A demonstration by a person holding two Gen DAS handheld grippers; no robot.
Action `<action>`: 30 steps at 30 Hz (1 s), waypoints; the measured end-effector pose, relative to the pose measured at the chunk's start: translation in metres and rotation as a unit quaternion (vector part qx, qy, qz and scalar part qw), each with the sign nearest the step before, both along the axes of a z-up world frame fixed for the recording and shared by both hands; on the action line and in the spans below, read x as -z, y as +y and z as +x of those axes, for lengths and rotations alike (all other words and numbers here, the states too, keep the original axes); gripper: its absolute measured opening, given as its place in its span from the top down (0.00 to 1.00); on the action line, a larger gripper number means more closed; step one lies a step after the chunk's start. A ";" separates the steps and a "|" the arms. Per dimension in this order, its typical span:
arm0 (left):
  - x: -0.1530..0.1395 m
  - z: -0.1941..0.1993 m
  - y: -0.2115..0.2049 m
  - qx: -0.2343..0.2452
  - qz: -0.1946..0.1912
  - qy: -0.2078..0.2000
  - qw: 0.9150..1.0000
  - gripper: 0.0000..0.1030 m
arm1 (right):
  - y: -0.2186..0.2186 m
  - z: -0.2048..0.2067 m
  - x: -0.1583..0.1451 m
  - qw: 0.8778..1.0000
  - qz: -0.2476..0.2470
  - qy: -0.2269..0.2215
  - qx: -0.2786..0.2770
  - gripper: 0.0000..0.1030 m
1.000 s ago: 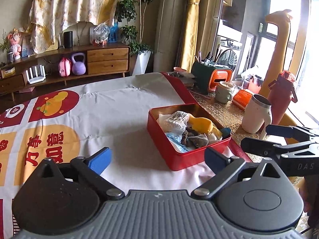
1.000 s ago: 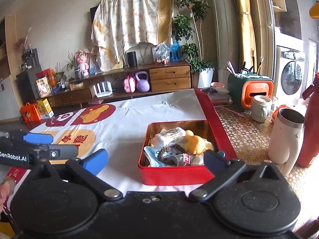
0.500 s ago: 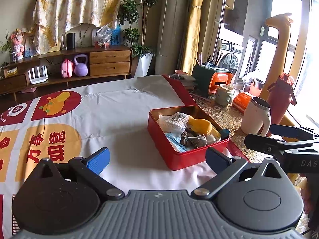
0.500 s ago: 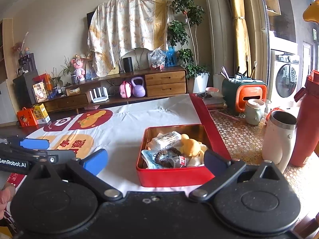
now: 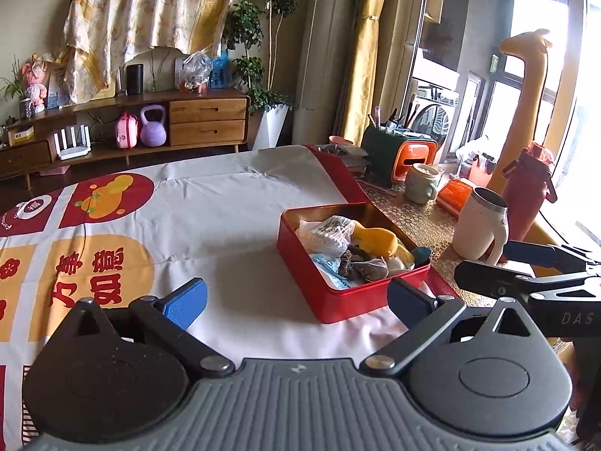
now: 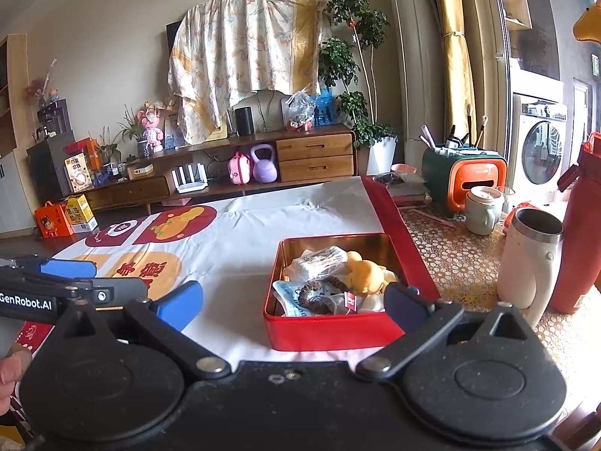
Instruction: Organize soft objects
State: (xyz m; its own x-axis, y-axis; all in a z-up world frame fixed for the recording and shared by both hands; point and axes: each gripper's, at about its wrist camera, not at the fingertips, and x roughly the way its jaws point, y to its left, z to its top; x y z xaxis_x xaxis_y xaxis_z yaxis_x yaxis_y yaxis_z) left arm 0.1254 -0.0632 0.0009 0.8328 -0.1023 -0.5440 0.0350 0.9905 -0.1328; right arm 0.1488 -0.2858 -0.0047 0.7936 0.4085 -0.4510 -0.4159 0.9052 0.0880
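Observation:
A red tin box [image 5: 330, 302] [image 6: 326, 329] sits on the white printed cloth [image 5: 195, 225] near the table's right side. It holds a yellow soft toy [image 5: 377, 238] [image 6: 366, 272], a clear plastic packet [image 5: 326, 231] [image 6: 319, 259], a brown hair tie [image 6: 315, 293] and small sachets. My left gripper [image 5: 296, 298] is open and empty, above the cloth just in front of the box. My right gripper [image 6: 293, 300] is open and empty, just short of the box's near wall. Each gripper shows at the edge of the other's view.
A white mug [image 5: 482, 225] [image 6: 529, 259], a red bottle [image 5: 526, 188] [image 6: 578, 233], a green lidded cup [image 5: 422, 184] and a green-orange organizer [image 6: 462, 176] stand on the patterned mat right of the box. A giraffe figure [image 5: 526, 94] stands behind. A wooden sideboard [image 6: 225, 176] lines the far wall.
Both grippers have drawn back and risen slightly, so the box looks a little lower and farther. Both stay open. Nothing in the box has moved.

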 end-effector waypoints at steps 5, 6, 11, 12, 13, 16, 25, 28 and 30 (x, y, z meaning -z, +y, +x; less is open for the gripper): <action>-0.001 -0.002 -0.002 0.002 -0.001 -0.004 1.000 0.00 | -0.001 -0.001 0.000 1.000 0.001 0.000 -0.001 0.00; -0.001 -0.003 -0.002 0.002 -0.001 -0.005 1.000 0.00 | -0.001 0.000 0.000 1.000 0.000 -0.001 -0.001 0.00; -0.002 -0.004 -0.002 0.002 -0.002 -0.006 1.000 0.00 | 0.000 -0.002 0.000 1.000 0.002 -0.001 0.000 0.00; -0.002 -0.004 -0.002 0.003 -0.002 -0.006 1.000 0.00 | -0.001 -0.001 0.001 1.000 0.002 -0.001 -0.001 0.00; -0.002 -0.005 -0.002 0.003 -0.002 -0.007 1.000 0.00 | -0.001 -0.001 0.000 1.000 0.003 0.000 -0.001 0.00; -0.002 -0.006 -0.004 0.007 -0.003 -0.008 1.000 0.00 | -0.001 -0.003 0.001 1.000 0.004 0.001 -0.001 0.00; -0.003 -0.010 -0.006 0.011 -0.005 -0.015 1.000 0.00 | -0.001 -0.003 0.001 1.000 0.004 0.000 -0.001 0.00; -0.003 -0.011 -0.006 0.014 -0.009 -0.018 1.000 0.00 | 0.000 -0.005 0.001 1.000 0.005 -0.001 -0.002 0.00; -0.002 -0.011 -0.006 0.014 -0.007 -0.019 1.000 0.00 | 0.000 -0.006 0.001 1.000 0.006 -0.001 -0.002 0.00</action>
